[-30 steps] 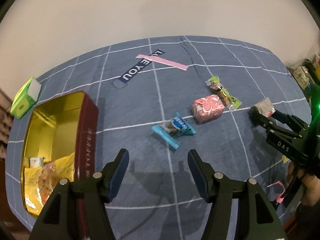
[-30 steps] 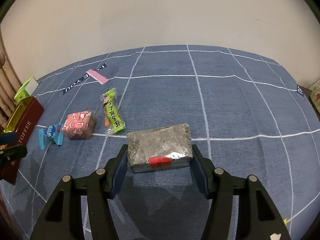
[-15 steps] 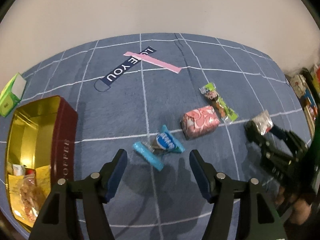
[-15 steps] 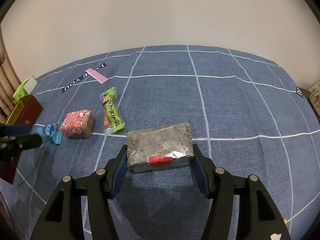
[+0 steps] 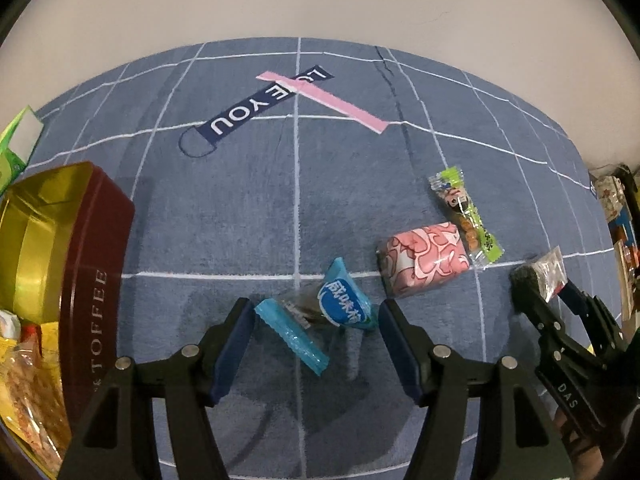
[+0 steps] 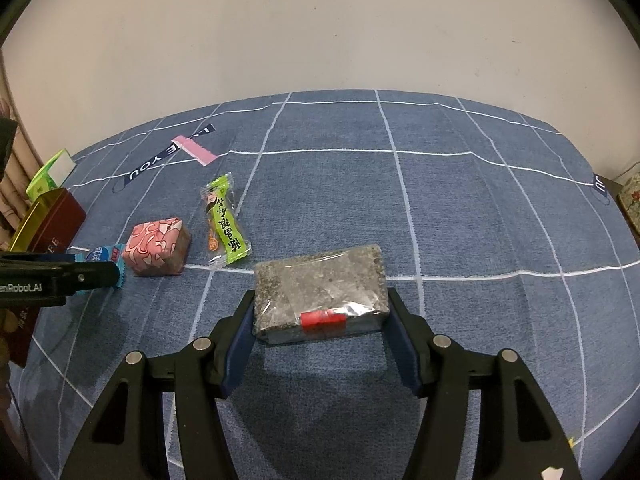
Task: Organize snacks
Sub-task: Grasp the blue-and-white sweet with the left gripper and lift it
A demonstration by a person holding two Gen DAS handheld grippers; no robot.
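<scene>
My left gripper (image 5: 316, 340) is open, its fingers on either side of a blue wrapped snack (image 5: 320, 312) lying on the blue cloth. Right of the blue snack lie a pink patterned block (image 5: 424, 258) and a green snack bar (image 5: 466, 216). My right gripper (image 6: 320, 328) is shut on a grey speckled block in clear wrap (image 6: 320, 288), held just above the cloth; it also shows at the right of the left wrist view (image 5: 540, 270). A dark red toffee tin (image 5: 92, 280) with a gold inside stands open at the left, holding several snacks.
A dark "YOU" strap (image 5: 256, 108) and a pink strip (image 5: 328, 98) lie further back on the blue checked cloth (image 6: 460, 208). A green box (image 5: 16, 140) stands behind the tin. Cluttered items (image 5: 616, 208) sit past the cloth's right edge.
My left gripper has moved forward and to the right, so the blue snack now sits between its open fingers. The right gripper has kept its hold on the grey block, nearly still.
</scene>
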